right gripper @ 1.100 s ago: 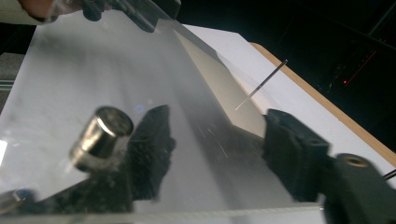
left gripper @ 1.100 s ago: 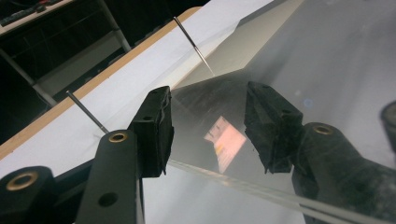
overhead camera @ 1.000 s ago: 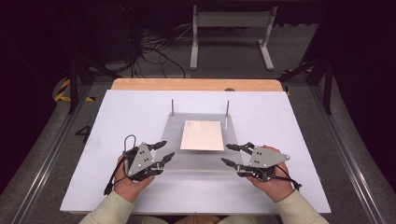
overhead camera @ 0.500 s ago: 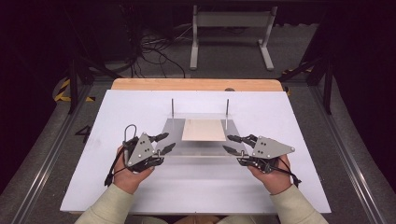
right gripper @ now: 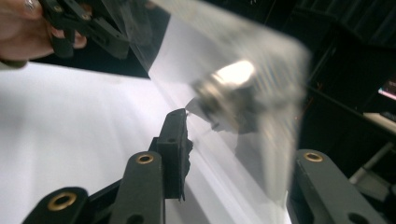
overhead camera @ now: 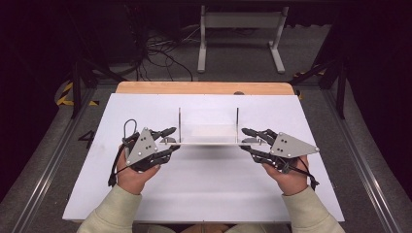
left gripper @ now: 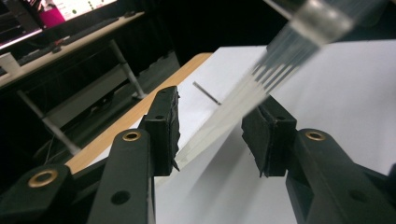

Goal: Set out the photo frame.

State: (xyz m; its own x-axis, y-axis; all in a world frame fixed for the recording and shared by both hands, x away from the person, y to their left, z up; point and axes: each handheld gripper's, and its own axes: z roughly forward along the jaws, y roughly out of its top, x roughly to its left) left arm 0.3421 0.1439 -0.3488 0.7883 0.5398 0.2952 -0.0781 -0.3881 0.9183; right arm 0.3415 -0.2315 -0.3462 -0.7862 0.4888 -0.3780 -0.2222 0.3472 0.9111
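Holding a clear acrylic plate with two thin metal rods (overhead camera: 209, 141) above the white desk (overhead camera: 204, 184), left gripper (overhead camera: 167, 143) and right gripper (overhead camera: 250, 143) jaws spread wide around its ends.

A clear, glossy plastic plate (overhead camera: 209, 138) with thin metal rods (overhead camera: 179, 124) above a matt white tabletop (overhead camera: 209, 189) edged in wood (overhead camera: 204, 88)

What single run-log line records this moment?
left tongs: at clear plate end | right tongs: at other end | plate: tilted edge-on, two pins up
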